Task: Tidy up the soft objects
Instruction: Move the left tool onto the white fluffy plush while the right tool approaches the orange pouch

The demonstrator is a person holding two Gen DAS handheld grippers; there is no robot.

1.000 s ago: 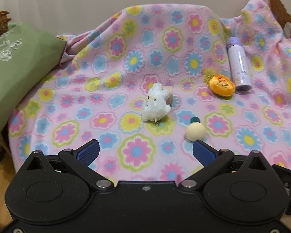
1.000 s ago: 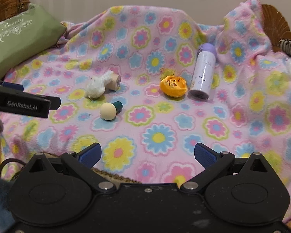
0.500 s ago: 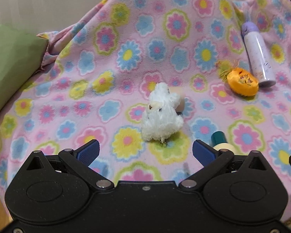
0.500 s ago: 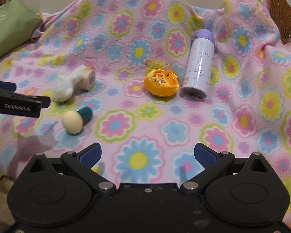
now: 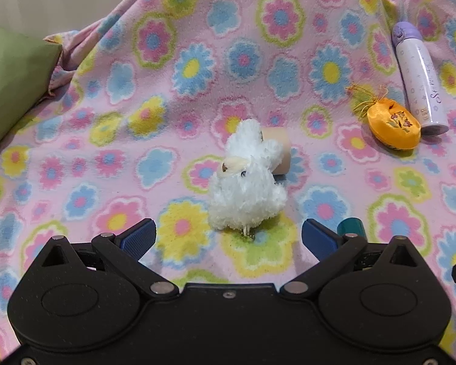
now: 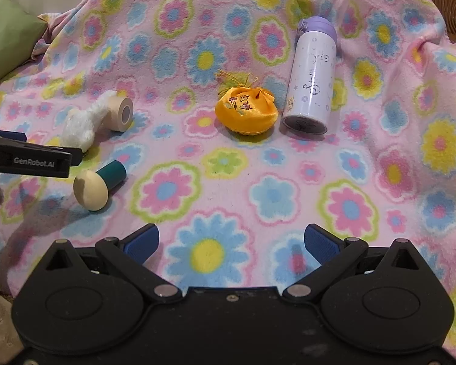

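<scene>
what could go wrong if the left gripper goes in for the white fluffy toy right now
The white plush toy leans against the beige tape roll, so closing on it may nudge the roll and send it rolling across the blanket.

The mushroom-shaped sponge lies right by the left gripper's right finger and could get bumped.

The open jaws sit low over loose fleece, so the fingers might pinch blanket along with the toy.

We've moved our left gripper (image 5: 228, 237) in close to the white plush toy (image 5: 246, 188), and our right gripper (image 6: 231, 243) toward the orange pouch (image 6: 246, 111).
</scene>
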